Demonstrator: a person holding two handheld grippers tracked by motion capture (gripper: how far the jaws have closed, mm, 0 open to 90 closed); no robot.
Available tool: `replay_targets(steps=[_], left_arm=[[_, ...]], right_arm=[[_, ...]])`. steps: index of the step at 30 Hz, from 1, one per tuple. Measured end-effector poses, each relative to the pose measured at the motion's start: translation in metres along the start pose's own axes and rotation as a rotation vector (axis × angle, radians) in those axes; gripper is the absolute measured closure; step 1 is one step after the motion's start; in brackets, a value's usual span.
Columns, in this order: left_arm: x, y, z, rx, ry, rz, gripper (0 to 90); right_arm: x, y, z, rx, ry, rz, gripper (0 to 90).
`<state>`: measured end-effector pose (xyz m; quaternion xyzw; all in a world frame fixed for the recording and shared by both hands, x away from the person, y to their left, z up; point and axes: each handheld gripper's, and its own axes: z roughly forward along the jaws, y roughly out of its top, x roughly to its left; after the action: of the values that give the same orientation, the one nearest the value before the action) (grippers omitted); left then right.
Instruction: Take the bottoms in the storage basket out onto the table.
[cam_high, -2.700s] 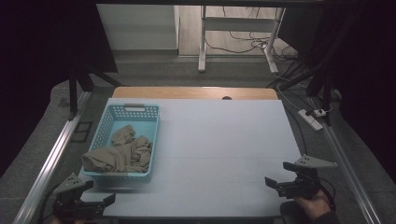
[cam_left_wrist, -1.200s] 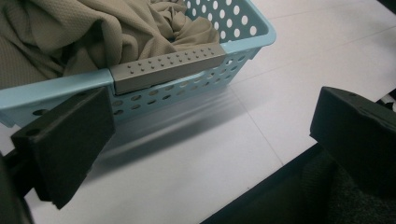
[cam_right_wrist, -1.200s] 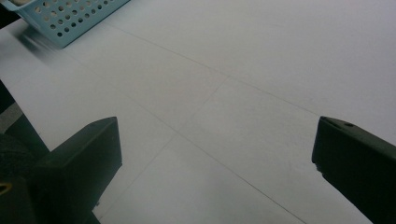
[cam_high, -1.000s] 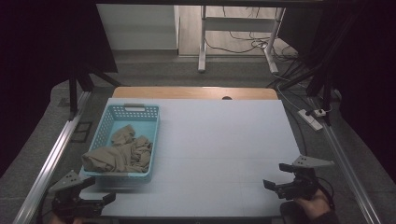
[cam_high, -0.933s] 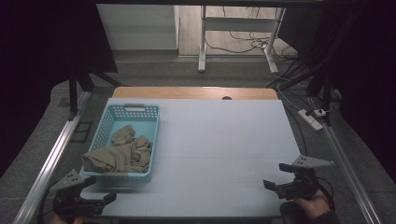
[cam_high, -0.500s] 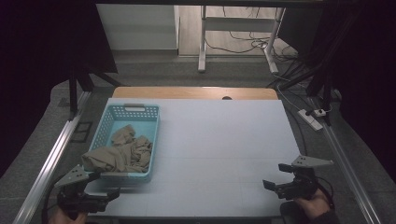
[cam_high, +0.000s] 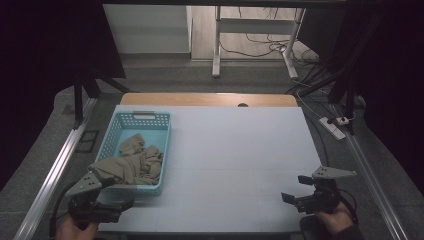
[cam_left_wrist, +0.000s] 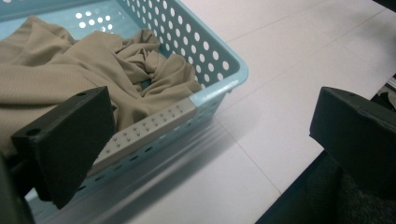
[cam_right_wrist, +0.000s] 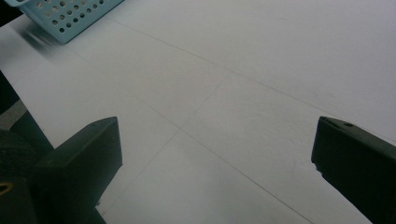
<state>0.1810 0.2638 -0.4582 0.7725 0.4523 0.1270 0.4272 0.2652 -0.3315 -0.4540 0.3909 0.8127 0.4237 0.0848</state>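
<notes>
At the near left corner of the counter (cam_high: 240, 150), the left gripper (cam_high: 112, 206) sits just beside the near end of the light blue basket (cam_high: 112, 137), its jaws spread wide with nothing between them. The basket stands on the left part of the counter and holds a crumpled tan cloth (cam_high: 131, 165), part of it draped over the near rim. Well apart at the near right, the right gripper (cam_high: 295, 192) hangs over bare counter, jaws likewise wide and empty.
</notes>
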Motion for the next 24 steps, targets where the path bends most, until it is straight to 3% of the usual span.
replay_targets(steps=[3, 8, 24], left_arm=[[0.001, 0.003, 0.002, 0.009, 0.003, -0.008, 0.2], [0.004, 0.010, 0.006, 0.018, 0.006, -0.058, 0.8], [0.011, 0.031, 0.023, 0.052, 0.039, -0.062, 0.1]], right_arm=[[0.000, 0.000, 0.000, 0.002, 0.001, 0.000, 1.6], [-0.001, 0.000, 0.000, 0.004, 0.001, 0.005, 1.6], [-0.001, 0.000, 0.000, 0.006, 0.004, 0.012, 1.6]])
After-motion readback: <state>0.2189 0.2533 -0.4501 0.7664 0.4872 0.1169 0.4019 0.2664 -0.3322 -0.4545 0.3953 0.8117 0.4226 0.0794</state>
